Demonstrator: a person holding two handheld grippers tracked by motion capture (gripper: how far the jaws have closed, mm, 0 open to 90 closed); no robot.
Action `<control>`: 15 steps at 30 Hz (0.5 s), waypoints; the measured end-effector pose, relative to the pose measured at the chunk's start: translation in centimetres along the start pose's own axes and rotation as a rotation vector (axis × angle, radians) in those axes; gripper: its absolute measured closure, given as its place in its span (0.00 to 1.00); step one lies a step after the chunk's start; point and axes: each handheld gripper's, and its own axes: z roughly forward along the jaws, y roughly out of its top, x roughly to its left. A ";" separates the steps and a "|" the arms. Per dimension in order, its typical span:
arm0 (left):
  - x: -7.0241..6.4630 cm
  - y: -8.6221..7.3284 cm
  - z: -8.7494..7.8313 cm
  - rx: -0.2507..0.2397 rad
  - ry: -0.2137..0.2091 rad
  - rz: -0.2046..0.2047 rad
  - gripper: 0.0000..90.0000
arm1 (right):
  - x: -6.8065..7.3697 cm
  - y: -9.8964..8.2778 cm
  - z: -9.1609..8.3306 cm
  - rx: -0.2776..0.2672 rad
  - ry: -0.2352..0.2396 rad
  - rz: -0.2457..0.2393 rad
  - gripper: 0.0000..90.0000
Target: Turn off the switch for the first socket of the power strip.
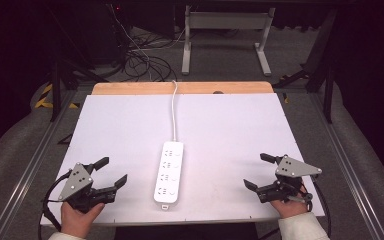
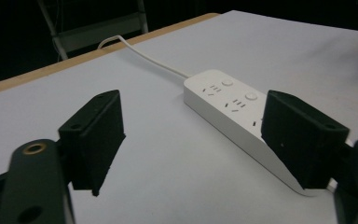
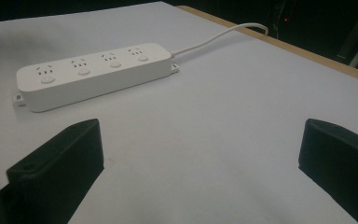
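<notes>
A white power strip (image 1: 169,172) lies flat on the white table top (image 1: 220,125), a little left of centre and in the lower half of the high view, its long side running up and down the frame. It has four socket groups in a row, each with a round button beside it. Its white cord (image 1: 174,107) leaves the top end and runs straight up the frame over the wooden edge strip (image 1: 130,88) at the far side of the table.

At the lower left of the high view the left gripper (image 1: 114,171) is held in a hand (image 1: 77,217) just above the near edge, its jaws spread wide apart with nothing between them, pointing toward the strip and well apart from it. In the left gripper view the strip (image 2: 228,107) runs from the centre down to the lower right, partly behind the right-hand jaw.

At the lower right of the high view the right gripper (image 1: 256,171) is held in the other hand (image 1: 290,206), a pale sleeve (image 1: 302,227) below it; its jaws are also wide apart and empty, pointing left toward the strip. In the right gripper view the strip (image 3: 93,74) sits in the upper left, clear of both jaws, its cord (image 3: 223,35) curving to the upper right.

Beyond the table, at the top of the high view, cables (image 1: 140,55) lie on the floor beside a white metal frame (image 1: 225,30)
</notes>
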 end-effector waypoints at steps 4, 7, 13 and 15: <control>0.0 0.3 0.0 0.000 -0.017 0.013 0.31 | 0.0 0.0 0.0 0.000 0.005 -0.002 0.00; 0.1 0.2 0.0 0.019 -0.040 -0.033 0.32 | 0.0 0.0 0.0 -0.001 0.003 -0.001 0.00; 0.2 0.5 -0.2 0.014 -0.014 -0.006 0.30 | 0.0 0.0 0.0 0.000 0.007 -0.001 0.00; 0.1 0.6 -0.2 0.020 -0.011 0.006 0.30 | 0.0 0.0 0.0 0.000 0.007 0.000 0.00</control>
